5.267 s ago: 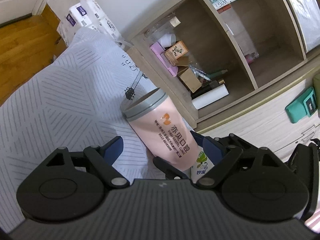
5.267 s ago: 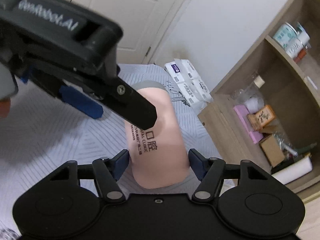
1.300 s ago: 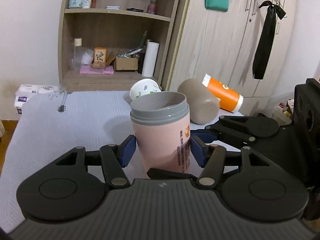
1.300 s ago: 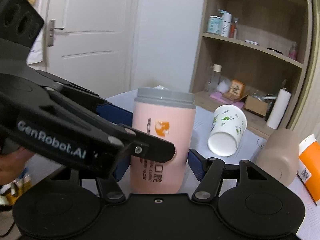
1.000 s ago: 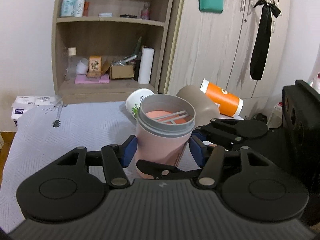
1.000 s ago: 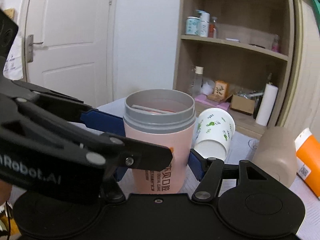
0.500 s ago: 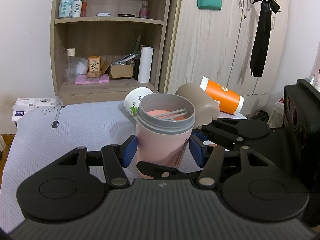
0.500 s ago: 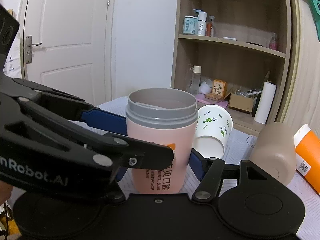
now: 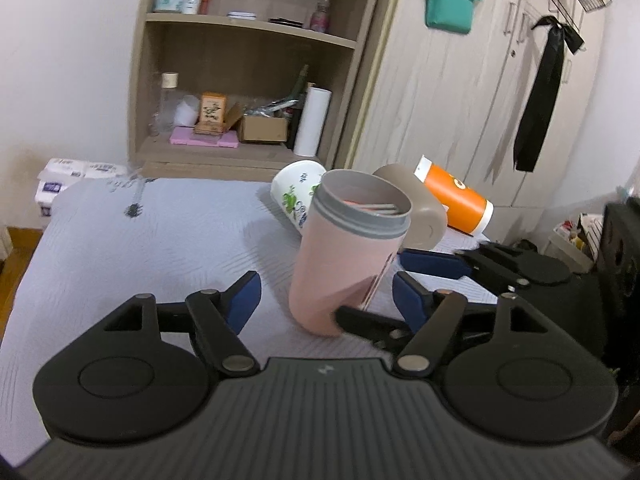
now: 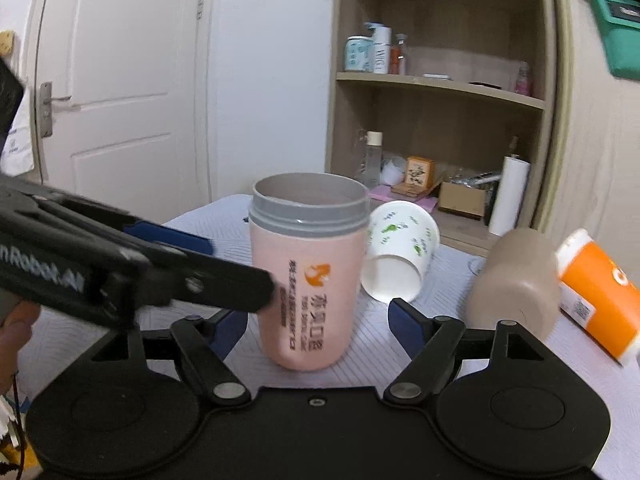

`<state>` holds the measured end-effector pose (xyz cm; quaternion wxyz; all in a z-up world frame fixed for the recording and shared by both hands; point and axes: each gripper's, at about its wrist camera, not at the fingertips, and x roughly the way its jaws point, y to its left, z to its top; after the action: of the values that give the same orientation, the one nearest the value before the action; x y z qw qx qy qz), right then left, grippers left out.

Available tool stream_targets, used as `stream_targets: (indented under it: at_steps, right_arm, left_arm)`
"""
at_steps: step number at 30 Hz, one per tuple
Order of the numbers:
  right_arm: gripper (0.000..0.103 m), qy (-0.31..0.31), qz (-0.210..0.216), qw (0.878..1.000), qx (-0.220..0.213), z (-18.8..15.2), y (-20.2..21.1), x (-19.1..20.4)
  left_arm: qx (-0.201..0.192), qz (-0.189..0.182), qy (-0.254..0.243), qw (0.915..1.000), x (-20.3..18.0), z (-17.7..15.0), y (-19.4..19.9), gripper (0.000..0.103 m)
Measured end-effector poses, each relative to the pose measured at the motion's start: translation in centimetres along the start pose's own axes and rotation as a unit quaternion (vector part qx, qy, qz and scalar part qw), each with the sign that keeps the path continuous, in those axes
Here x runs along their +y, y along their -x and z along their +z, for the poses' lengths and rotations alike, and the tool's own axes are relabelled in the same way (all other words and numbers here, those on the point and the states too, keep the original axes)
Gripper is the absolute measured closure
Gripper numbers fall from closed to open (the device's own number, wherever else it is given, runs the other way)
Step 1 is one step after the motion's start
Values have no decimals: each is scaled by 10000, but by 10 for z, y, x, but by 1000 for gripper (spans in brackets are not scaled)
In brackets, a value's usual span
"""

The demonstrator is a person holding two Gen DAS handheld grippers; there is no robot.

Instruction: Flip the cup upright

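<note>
The pink cup (image 9: 344,256) with a grey rim stands upright, mouth up, on the grey-white tablecloth (image 9: 152,232). It also shows in the right wrist view (image 10: 308,276). My left gripper (image 9: 326,296) is open, its blue pads apart from the cup on both sides. My right gripper (image 10: 316,324) is open too, with gaps between its pads and the cup. The left gripper's arm crosses the right wrist view at the left.
Three cups lie on their sides behind the pink one: a white floral paper cup (image 10: 400,256), a brown cup (image 10: 516,280) and an orange cup (image 10: 596,300). A wooden shelf unit (image 9: 240,80) and wardrobe (image 9: 460,100) stand beyond the table's far edge.
Both grippers have opened and let go of the pink cup, which now stands on the table. Both have drawn back a little from it.
</note>
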<state>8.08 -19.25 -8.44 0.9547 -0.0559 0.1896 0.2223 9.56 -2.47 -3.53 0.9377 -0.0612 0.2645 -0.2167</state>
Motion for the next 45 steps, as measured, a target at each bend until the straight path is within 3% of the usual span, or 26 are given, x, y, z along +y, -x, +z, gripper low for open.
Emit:
stream_targets:
  at_steps: [6, 16, 28, 32, 34, 41, 43, 45]
  right_arm:
    - [21, -161, -303, 9991, -258, -10, 29, 1]
    - [21, 151, -749, 9932, -874, 1, 93, 23]
    - [19, -27, -1509, 9824, -1100, 15, 134, 40]
    - [19, -257, -1655, 9791, -1157, 13, 144, 41]
    - [10, -372, -1680, 9794, -1055, 10, 143, 40]
    - [8, -406, -1858, 9765, -1018, -1, 151, 42]
    - [0, -429, -1876, 9762, -1001, -2, 153, 42]
    - [0, -367, -1993, 9736, -1054, -4, 156, 45]
  left_arm:
    - [-132, 367, 124, 9992, -1, -9, 29, 28]
    - [-426, 954, 279, 9941, -5, -10, 80, 22]
    - [-693, 1593, 205, 9846, -20, -19, 117, 13]
    - [-770, 1662, 156, 9830, -22, -20, 123, 9]
    - [-776, 1679, 143, 9827, -22, -22, 125, 7]
    - [-832, 1760, 97, 9808, -24, -26, 126, 1]
    - [-826, 1771, 103, 9807, -25, -27, 127, 0]
    - [-801, 1800, 57, 9804, -27, -27, 126, 0]
